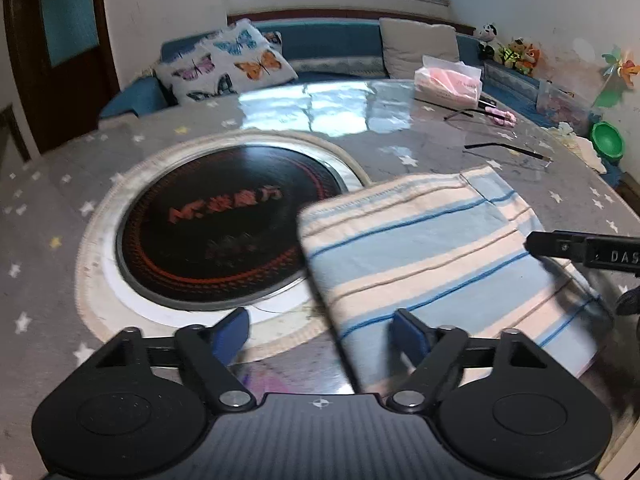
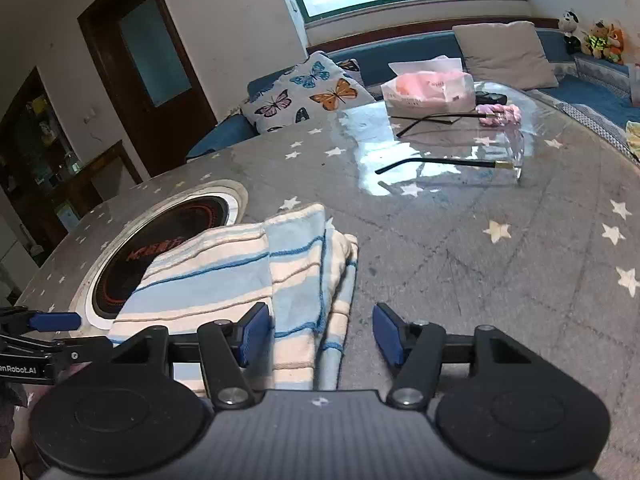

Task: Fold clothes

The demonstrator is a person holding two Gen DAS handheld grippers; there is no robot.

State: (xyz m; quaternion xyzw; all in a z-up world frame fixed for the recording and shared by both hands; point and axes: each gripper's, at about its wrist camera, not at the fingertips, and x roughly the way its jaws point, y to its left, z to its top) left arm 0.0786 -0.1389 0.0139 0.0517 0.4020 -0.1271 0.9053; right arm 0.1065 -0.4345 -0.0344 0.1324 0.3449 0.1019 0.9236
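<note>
A folded garment with light-blue, cream and dark-blue stripes (image 1: pixel 432 252) lies on the grey star-patterned table, its left edge over the round black hotplate (image 1: pixel 224 232). My left gripper (image 1: pixel 320 330) is open and empty, its blue pads at the garment's near left corner. My right gripper (image 2: pixel 318 334) is open and empty, its jaws on either side of the garment's (image 2: pixel 240 276) near right edge. The right gripper's finger shows at the right in the left wrist view (image 1: pixel 580 248). The left gripper shows at the far left in the right wrist view (image 2: pixel 44 336).
A pink tissue pack (image 1: pixel 448 84), pink hair tie (image 1: pixel 502 116) and black-armed glasses (image 1: pixel 508 150) lie on the far side of the table. A green bowl (image 1: pixel 608 140) sits at the right edge. A blue sofa with butterfly cushions (image 1: pixel 228 60) stands behind.
</note>
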